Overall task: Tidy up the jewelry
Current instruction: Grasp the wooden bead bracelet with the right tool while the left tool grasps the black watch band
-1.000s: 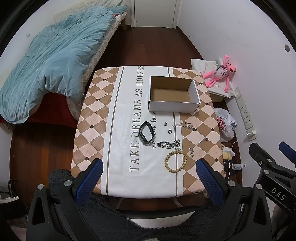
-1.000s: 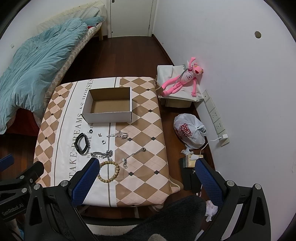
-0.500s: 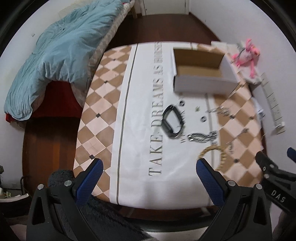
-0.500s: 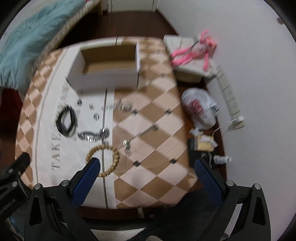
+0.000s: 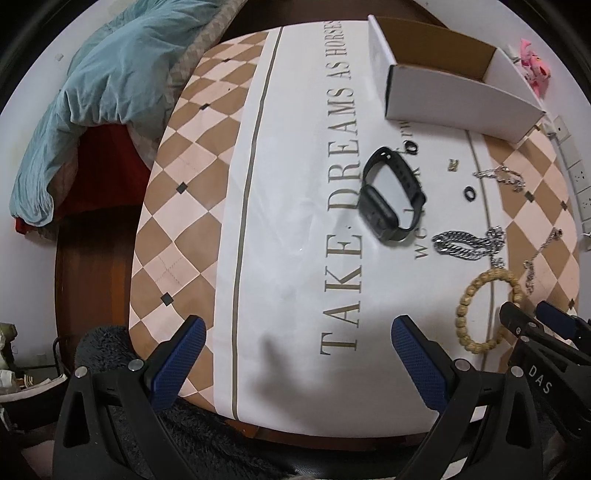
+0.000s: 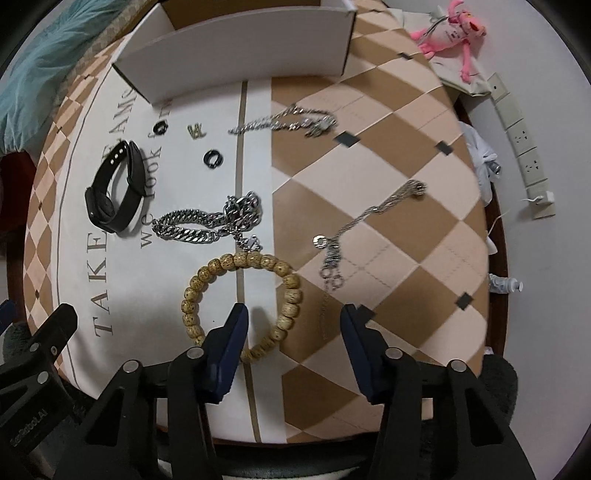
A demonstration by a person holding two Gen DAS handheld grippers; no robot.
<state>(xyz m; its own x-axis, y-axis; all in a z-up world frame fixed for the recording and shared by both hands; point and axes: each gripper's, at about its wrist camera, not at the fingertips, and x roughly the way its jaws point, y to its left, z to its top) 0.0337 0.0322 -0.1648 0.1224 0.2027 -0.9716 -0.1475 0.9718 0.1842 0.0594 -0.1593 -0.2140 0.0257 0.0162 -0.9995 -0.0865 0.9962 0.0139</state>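
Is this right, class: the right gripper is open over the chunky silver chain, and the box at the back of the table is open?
Not quite. The right gripper is open, but over the wooden bead bracelet, not the silver chain, which lies farther from it. The right wrist view shows one finger inside the bead ring, one outside. The box is open.

My landmark is the bed, left of my surface: a blue quilt lies heaped on it. Across the surface from the bed, a pink plush toy sprawls, with wall sockets just beyond.
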